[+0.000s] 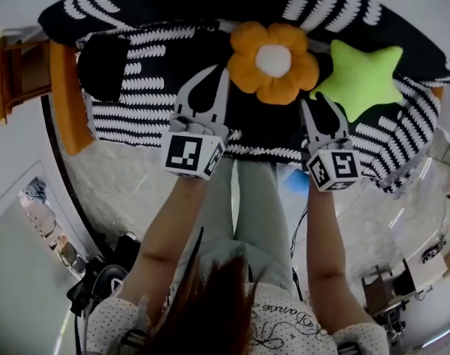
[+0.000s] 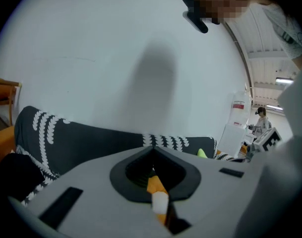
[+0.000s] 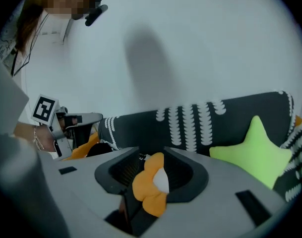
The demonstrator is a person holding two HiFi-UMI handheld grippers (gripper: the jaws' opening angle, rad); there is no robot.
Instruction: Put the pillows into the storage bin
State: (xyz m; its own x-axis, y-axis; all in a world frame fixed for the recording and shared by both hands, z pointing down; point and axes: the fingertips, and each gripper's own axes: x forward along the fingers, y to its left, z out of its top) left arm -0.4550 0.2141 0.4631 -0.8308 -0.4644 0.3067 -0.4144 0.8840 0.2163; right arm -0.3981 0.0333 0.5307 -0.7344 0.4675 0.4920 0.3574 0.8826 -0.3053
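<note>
An orange flower pillow (image 1: pixel 274 61) with a white centre lies on the black-and-white striped sofa (image 1: pixel 143 113). Right beside it lies a lime-green star pillow (image 1: pixel 361 81). My left gripper (image 1: pixel 214 78) is shut and hangs just left of the flower, holding nothing. My right gripper (image 1: pixel 318 103) stands below the gap between the two pillows with its jaws a little apart and nothing pressed between them. Through the jaw gap of my right gripper (image 3: pixel 151 155) I see the flower pillow (image 3: pixel 150 186), with the star pillow (image 3: pixel 255 150) to the right. In the left gripper view, the flower pillow (image 2: pixel 158 195) shows as a thin orange sliver.
A black square cushion-like thing (image 1: pixel 103 66) sits on the sofa's left end. An orange chair (image 1: pixel 62 98) stands beside that end. A white wall (image 2: pixel 116 58) rises behind the sofa. The pale floor (image 1: pixel 128 183) lies in front, with my legs (image 1: pixel 258 198) close to the sofa's front edge.
</note>
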